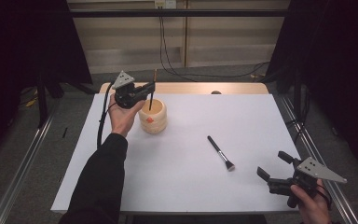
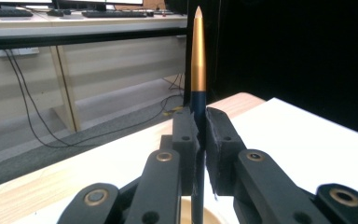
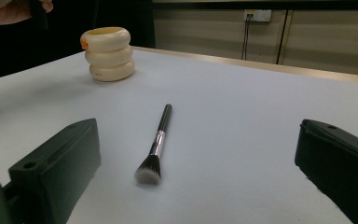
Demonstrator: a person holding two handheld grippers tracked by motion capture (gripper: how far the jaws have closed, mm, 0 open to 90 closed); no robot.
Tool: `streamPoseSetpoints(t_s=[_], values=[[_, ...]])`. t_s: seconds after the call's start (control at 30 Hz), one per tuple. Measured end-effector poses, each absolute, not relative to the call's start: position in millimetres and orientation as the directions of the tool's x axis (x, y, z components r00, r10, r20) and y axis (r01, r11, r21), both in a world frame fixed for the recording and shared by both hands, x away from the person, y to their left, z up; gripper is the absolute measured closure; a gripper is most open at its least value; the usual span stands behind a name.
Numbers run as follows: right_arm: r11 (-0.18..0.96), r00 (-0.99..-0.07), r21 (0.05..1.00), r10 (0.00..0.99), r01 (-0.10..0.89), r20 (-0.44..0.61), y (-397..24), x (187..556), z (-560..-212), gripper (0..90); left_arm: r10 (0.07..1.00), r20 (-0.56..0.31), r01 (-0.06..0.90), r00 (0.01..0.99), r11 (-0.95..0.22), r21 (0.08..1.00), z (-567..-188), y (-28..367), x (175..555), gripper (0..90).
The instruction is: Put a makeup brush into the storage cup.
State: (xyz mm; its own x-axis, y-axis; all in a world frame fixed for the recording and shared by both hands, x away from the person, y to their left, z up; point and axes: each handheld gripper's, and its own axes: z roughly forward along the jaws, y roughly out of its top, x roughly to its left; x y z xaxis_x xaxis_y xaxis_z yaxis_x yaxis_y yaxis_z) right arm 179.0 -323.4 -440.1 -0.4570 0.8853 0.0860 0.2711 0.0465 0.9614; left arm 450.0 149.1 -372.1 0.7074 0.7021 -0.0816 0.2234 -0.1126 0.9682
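The left gripper [image 1: 145,88], clamped on a thin brush [image 2: 198,65], holds it upright over the cream holder [image 1: 153,117], not yet dropped in, while the flat brush [image 1: 221,153] lies right of the holder before the wide-open right gripper [image 1: 275,165].

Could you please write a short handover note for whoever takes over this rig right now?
Left gripper: shut on a slim brush, held upright, lower end over or just inside the cream ribbed holder; which, I cannot tell.
Right gripper: open, holding nothing, near the table's right front corner.
Black makeup brush: lying flat mid-table, bristles toward the person.
Done: slim brush brought to the holder.
Left: probably lower and release it, then pick up the black makeup brush and put it in too.
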Motion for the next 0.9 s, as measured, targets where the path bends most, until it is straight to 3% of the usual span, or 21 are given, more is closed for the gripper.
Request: streamPoseSetpoints(t_s=[0.9], values=[[0.052, -0.459, 0.963, 0.885, 0.265, 0.078, -323, 179, -440, 0.0, 0.718, -0.100, 0.258, 0.688, -0.113, 0.960, -412, 157, 443, 83.3]])
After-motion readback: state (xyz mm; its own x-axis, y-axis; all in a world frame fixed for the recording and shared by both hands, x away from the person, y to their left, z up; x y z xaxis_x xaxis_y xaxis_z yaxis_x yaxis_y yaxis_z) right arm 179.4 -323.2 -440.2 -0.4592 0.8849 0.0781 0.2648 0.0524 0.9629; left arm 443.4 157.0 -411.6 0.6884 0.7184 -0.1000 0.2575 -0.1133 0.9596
